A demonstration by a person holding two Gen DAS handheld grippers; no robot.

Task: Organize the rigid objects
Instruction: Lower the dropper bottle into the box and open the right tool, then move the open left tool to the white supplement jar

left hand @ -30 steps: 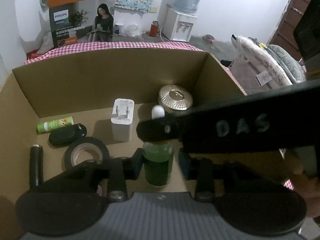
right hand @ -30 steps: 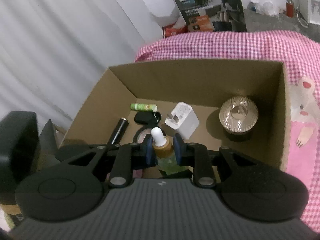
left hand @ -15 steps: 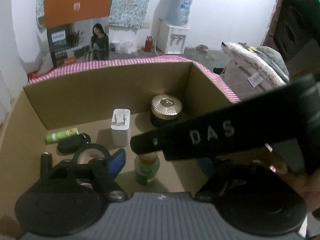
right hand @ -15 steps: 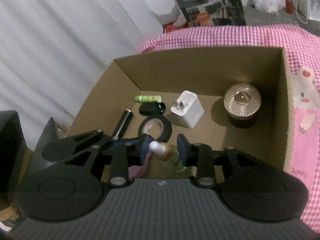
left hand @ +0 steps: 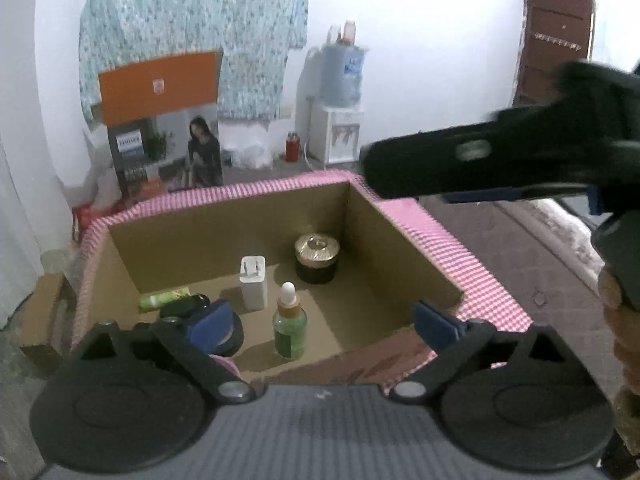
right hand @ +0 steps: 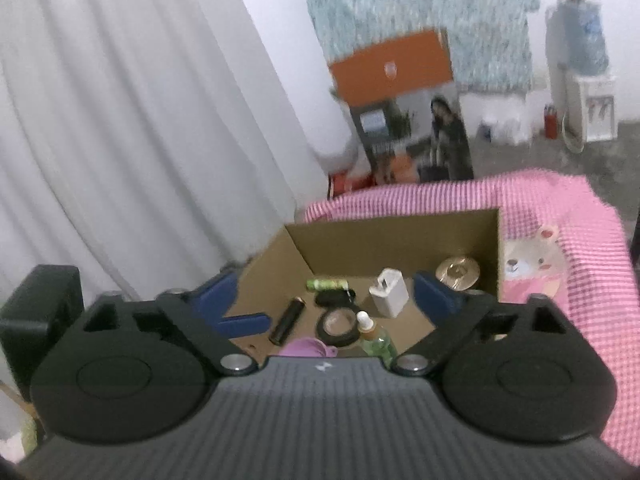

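Note:
A green dropper bottle (left hand: 290, 328) (right hand: 374, 338) stands upright on the floor of the cardboard box (left hand: 224, 236) (right hand: 392, 240), free of both grippers. Around it are a white charger (left hand: 253, 288) (right hand: 390, 292), a gold-lidded jar (left hand: 317, 258) (right hand: 458, 274), a green tube (left hand: 164, 298) (right hand: 326, 284), a black fob (right hand: 334, 299), a black cylinder (right hand: 286, 320) and a tape roll (right hand: 338, 326). My left gripper (left hand: 323, 320) hangs above the box's near side. Its jaws are opening wide, with nothing held. My right gripper (right hand: 326, 296), also raised, is opening, with nothing between its pads.
The box sits on a pink checked cloth (left hand: 448, 248) (right hand: 560, 208). A purple item (right hand: 306, 348) lies at the box's near edge. The right gripper's body (left hand: 480, 160) crosses the left wrist view, upper right. White curtain (right hand: 120, 120) hangs left; a printed carton (left hand: 164, 128) and a water dispenser (left hand: 340, 120) stand behind.
Both grippers were shut on the dropper bottle. They have opened wide, let it go and pulled up and back from the box. The bottle now stands alone inside.

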